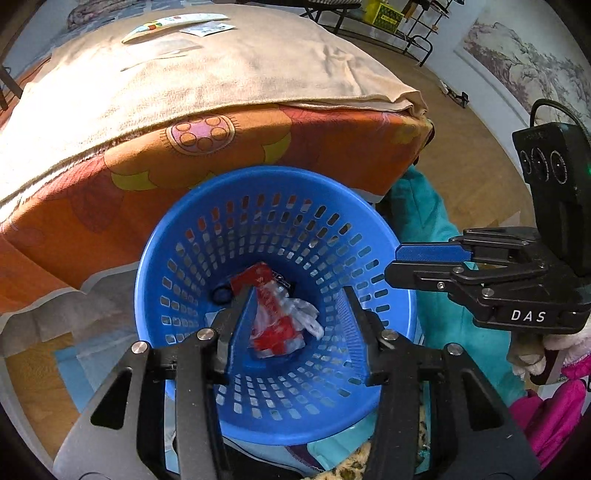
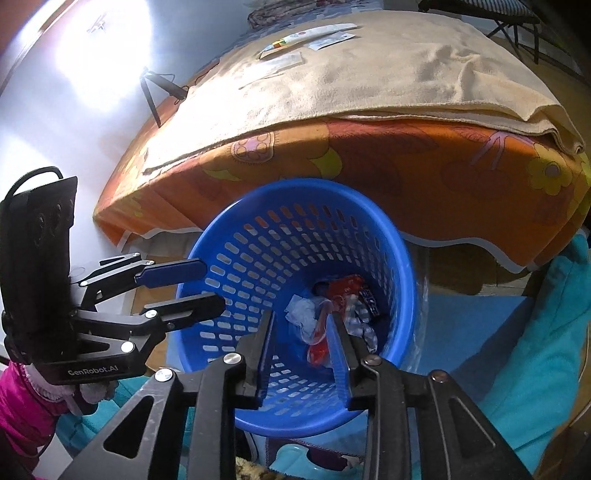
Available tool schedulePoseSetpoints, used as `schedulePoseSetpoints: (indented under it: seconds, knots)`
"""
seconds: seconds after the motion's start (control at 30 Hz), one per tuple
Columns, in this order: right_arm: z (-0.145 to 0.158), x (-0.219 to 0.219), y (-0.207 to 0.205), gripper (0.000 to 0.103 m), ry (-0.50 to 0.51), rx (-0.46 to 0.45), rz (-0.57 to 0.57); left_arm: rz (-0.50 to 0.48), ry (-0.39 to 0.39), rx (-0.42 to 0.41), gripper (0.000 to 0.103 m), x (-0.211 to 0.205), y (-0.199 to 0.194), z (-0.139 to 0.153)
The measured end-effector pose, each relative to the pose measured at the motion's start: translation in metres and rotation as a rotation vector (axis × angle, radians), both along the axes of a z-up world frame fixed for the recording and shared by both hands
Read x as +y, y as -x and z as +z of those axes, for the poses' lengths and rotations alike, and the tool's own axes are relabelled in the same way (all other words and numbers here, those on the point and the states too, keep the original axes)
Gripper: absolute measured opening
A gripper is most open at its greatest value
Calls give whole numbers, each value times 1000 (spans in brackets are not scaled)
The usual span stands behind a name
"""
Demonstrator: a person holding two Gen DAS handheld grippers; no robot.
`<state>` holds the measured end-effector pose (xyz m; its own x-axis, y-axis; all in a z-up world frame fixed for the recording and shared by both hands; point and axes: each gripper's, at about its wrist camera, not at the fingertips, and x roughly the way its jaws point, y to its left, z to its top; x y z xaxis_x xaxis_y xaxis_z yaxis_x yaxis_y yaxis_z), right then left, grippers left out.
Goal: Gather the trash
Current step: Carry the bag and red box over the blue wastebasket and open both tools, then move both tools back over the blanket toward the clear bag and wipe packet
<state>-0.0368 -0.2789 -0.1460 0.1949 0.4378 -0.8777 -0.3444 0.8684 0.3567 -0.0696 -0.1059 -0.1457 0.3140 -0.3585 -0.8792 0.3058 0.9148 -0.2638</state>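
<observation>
A blue perforated basket (image 1: pixel 258 221) (image 2: pixel 258 240) stands in front of the bed, below both grippers. At its bottom lie crumpled red-and-white wrappers (image 1: pixel 273 325) (image 2: pixel 343 291) and a white scrap (image 2: pixel 303 310). My left gripper (image 1: pixel 295 306) (image 2: pixel 212 288) hangs over the basket mouth, open, with nothing pressed between its pads. My right gripper (image 2: pixel 301 325) (image 1: pixel 391 264) reaches over the rim from the other side, also open; a red wrapper shows in its gap but lies loose below. Flat white packets (image 1: pixel 177 20) (image 2: pixel 314 35) rest on the far part of the bed.
The bed has a beige blanket (image 1: pixel 221 74) (image 2: pixel 406 66) over an orange flowered sheet (image 1: pixel 314 147) (image 2: pixel 424 166). Teal cloth (image 1: pixel 424 206) (image 2: pixel 535 350) lies beside the basket. A pink sleeve (image 1: pixel 554 406) (image 2: pixel 22 413) holds each gripper. A black metal frame (image 1: pixel 417 33) stands beyond the bed.
</observation>
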Motion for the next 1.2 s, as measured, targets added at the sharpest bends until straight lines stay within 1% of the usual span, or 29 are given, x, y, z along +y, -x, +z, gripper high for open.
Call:
schedulePoseSetpoints:
  seconds: [0.13,0.3,0.4,0.43,0.6,0.77,0.9,0.97,1.0,1.1,1.2]
  knots:
    - [2,3,-1,31,5,-12,8,11,1,-2,46,4,-2,1]
    - [6,3,-6,48,7,-31,4,39,1,-23,46,13,-11,8]
    - [9,2,-10,56,4,-48,-4,69,5,-42,46,21,-22,14]
    - [11,1,-12,58,3,-54,-9,78,3,-51,46,24,-27,17]
    - [22,-7,-26,74,-7,-92,-40,119,-13,-97,46,36,-55,31]
    - [40,-14,-52,85,-9,-145,-76,187,6,-115,46,54,-92,44]
    - [56,-15,-76,90,-7,-186,-84,249,31,-122,47,72,-121,51]
    - [65,-13,-92,90,-1,-215,-92,282,45,-132,53,79,-136,53]
    - [69,-12,-98,90,-5,-224,-92,295,51,-137,54,82,-143,54]
    - [77,-8,-123,90,-33,-229,-103,331,71,-139,54,90,-164,55]
    - [79,0,-146,90,-27,-244,-108,380,110,-131,54,100,-184,54]
